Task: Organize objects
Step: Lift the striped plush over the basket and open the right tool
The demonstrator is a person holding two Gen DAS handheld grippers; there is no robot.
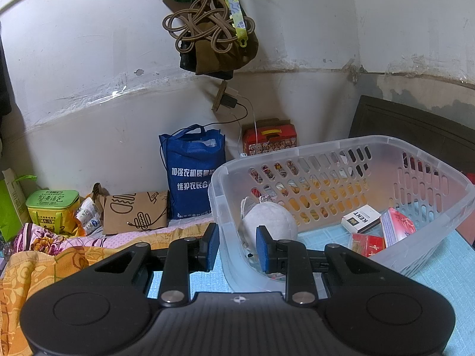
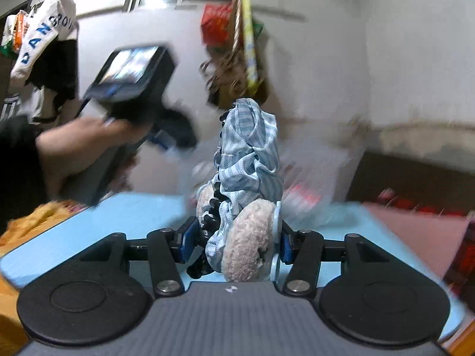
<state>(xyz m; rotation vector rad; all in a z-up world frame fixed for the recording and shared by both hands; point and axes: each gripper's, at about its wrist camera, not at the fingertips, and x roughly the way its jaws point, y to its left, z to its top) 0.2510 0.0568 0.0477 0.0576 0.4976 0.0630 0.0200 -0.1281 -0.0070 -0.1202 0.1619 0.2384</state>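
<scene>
A clear plastic basket (image 1: 386,145) stands on the light-blue mat (image 1: 445,267). Inside lie a grey plush ball (image 1: 273,219), a white KENT pack (image 1: 360,219) and red cigarette packs (image 1: 368,244). My left gripper (image 1: 236,247) straddles the basket's near-left wall, fingers apart on either side of it without pressing. My right gripper (image 2: 234,240) is shut on a pair of earmuffs (image 2: 246,243) with fluffy grey pads and a blue striped fabric band, held upright above the mat. The basket shows blurred behind it (image 2: 311,184). The other hand-held gripper (image 2: 133,89) shows at left.
A blue tote bag (image 1: 193,175), a brown paper bag (image 1: 135,212), a green tin (image 1: 53,206) and a red box (image 1: 268,141) line the wall. Orange floral bedding (image 1: 38,267) lies at left. A bag and coiled cord (image 1: 213,29) hang on the wall.
</scene>
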